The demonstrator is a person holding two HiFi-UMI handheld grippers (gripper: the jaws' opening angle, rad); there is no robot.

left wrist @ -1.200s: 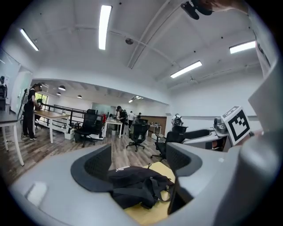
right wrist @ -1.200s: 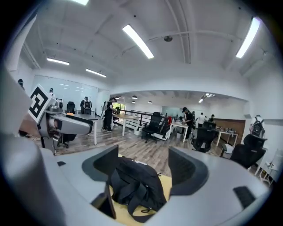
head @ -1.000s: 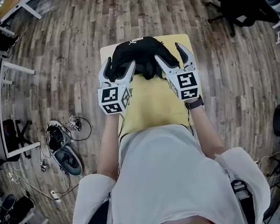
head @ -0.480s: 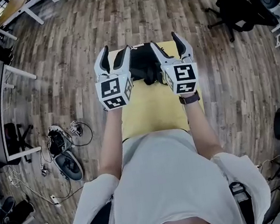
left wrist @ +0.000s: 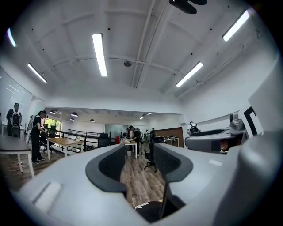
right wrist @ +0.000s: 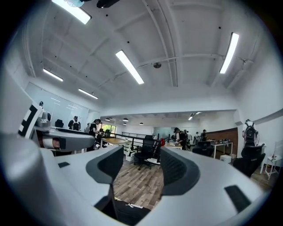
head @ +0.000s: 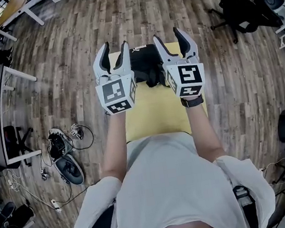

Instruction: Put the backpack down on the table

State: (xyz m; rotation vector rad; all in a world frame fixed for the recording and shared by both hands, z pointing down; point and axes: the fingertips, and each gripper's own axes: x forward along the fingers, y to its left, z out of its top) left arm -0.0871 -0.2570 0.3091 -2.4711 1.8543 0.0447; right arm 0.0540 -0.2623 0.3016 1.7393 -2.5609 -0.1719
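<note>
The black backpack (head: 145, 65) lies on the far end of the yellow table (head: 156, 115), straight ahead of the person, with bare tabletop between it and the person's body. Both tools are raised above it and neither touches it. In the head view the left gripper (head: 113, 54) is over the backpack's left side and the right gripper (head: 170, 39) over its right side. The bag shows in the gap between the 2 tools and lies lower than both. Each tool points level and away from the person.

In the left gripper view the 2 jaws stand apart and are closing. Nothing is between them, and through the gap there is only the wooden floor (left wrist: 135, 174) and a distant office chair (left wrist: 150, 160). The backpack appears as a dark shape at the bottom edge of that view, below the jaws and clear of the pads, with a sliver of the yellow table beside it. The right gripper shows at the right side of this view.

In the right gripper view the jaws are wider apart and are also closing on nothing, with only floor and office furniture beyond them. The backpack again sits at the bottom edge, under the jaws and apart from them. So both tools are released and empty, and the backpack rests on the table by itself
</note>
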